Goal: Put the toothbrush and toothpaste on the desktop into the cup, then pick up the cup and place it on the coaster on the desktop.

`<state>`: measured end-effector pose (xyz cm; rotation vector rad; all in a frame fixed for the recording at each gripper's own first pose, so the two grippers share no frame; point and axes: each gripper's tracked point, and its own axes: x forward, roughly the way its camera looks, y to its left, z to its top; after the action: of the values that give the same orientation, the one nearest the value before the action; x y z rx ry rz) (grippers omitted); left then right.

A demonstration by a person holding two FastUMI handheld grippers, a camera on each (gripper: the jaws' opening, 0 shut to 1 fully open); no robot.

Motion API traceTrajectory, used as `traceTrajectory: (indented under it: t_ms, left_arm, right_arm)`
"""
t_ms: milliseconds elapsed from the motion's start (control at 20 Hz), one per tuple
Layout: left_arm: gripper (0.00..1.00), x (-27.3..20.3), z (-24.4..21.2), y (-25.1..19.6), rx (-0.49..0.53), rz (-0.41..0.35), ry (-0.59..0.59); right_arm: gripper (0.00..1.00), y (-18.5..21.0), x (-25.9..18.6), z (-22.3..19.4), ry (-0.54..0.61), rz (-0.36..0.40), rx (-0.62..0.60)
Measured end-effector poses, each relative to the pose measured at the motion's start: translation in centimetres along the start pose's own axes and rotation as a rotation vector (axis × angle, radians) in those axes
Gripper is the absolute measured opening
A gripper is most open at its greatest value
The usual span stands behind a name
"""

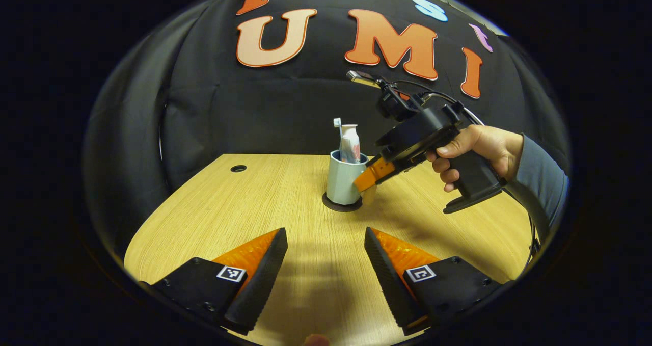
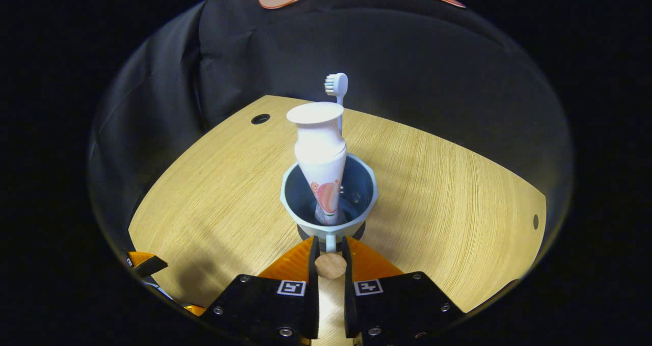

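A pale blue cup stands on a dark round coaster near the middle of the wooden desk. In it stand a white toothbrush and a toothpaste tube. In the right gripper view the cup is close in front, with the toothpaste and toothbrush rising out of it. My right gripper is shut on the cup's handle, which ends in a wooden knob. The coaster peeks out under the cup. My left gripper hangs open over the near desk, a good way short of the cup.
A person's hand holds the right gripper from the right side. The desk has a cable hole at its far left, and another hole near one edge. Black cloth walls close the back.
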<state>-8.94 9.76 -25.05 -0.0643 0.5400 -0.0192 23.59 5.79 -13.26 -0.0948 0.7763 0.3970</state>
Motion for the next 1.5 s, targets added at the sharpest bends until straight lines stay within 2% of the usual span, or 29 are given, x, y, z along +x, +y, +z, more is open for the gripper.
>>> traceTrajectory:
  t_ms: [250, 450, 500, 550, 650, 750, 800, 1100, 1200, 1500]
  left_arm:
    - [0.98, 0.5, -0.5, 0.0, -0.012, -0.001, 0.015]
    - [0.99, 0.3, -0.5, -0.3, -0.014, 0.002, 0.008]
    - [0.98, 0.4, -0.5, 0.0, -0.010, 0.006, 0.007]
    - [0.98, 0.3, -0.5, -0.1, -0.009, 0.007, 0.004]
    - [0.98, 0.1, -0.4, -0.2, -0.008, 0.007, -0.002]
    - [0.98, -0.1, -0.2, -0.3, -0.007, 0.010, -0.008]
    - [0.98, -0.1, 0.0, -0.3, -0.006, 0.010, -0.011]
    - [0.98, -0.8, 0.8, -0.6, -0.005, 0.021, -0.033]
    - [0.98, -1.0, 1.1, -0.8, 0.004, 0.023, -0.047]
    - [0.98, -1.7, 2.3, -1.8, 0.013, 0.030, -0.083]
  right_arm:
    - [0.20, 0.0, 0.1, -0.2, 0.016, -0.001, 0.008]
    - [0.29, 0.6, -0.8, 0.2, -0.012, 0.022, -0.002]
    - [0.36, 0.7, -1.3, 0.5, -0.024, 0.023, -0.011]
    - [0.38, 0.8, -1.5, 0.6, -0.034, 0.025, -0.020]
    - [0.52, 1.0, -1.8, 0.6, -0.052, 0.030, -0.036]
    - [0.60, 1.1, -2.5, 0.6, -0.068, 0.029, -0.044]
    - [0.74, 1.1, -2.6, 0.8, -0.082, 0.031, -0.042]
    - [0.92, 0.4, -5.2, 1.3, -0.175, 0.002, -0.045]
    - [0.94, -0.3, -6.2, 1.3, -0.210, -0.012, -0.041]
    - [0.94, -2.6, -10.0, 0.8, -0.316, -0.060, -0.009]
